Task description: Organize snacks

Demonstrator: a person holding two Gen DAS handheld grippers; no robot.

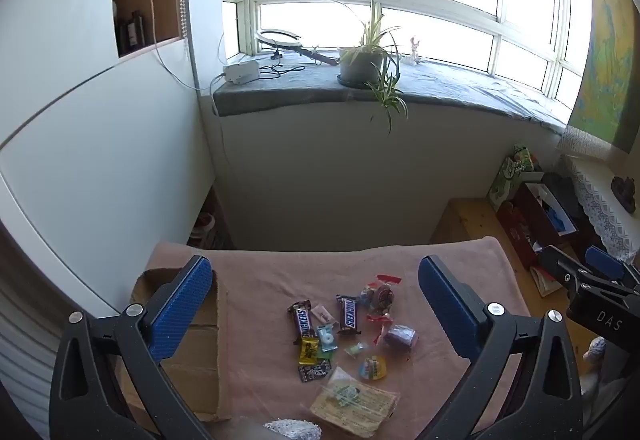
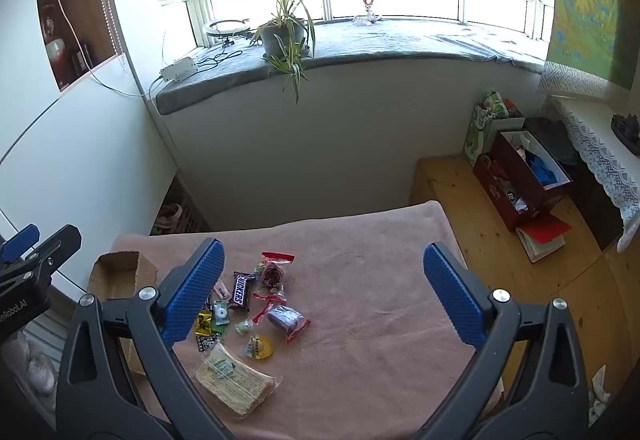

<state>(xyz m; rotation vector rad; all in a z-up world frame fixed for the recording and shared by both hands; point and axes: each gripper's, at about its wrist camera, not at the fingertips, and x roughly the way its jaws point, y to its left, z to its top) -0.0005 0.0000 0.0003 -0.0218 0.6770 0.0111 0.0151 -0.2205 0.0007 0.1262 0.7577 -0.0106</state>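
A pile of snacks lies on the table under a pink cloth (image 1: 272, 276) (image 2: 360, 240). It holds two Snickers bars (image 1: 349, 314) (image 2: 241, 290), a purple wrapped candy (image 1: 400, 336) (image 2: 286, 318), a yellow jelly cup (image 1: 373, 368) (image 2: 259, 347) and a clear pack of crackers (image 1: 356, 400) (image 2: 234, 380). An open cardboard box (image 1: 192, 356) (image 2: 120, 272) sits at the table's left edge. My left gripper (image 1: 316, 300) hovers above the pile, open and empty. My right gripper (image 2: 324, 292) hangs open over bare cloth, right of the pile; its left finger hides part of the pile.
A wooden bench (image 2: 452, 176) right of the table carries a dark red box (image 2: 524, 176) and a green bag (image 2: 484, 120). Behind the table a wall rises to a sill with a potted plant (image 1: 362, 64). A white wall stands close on the left.
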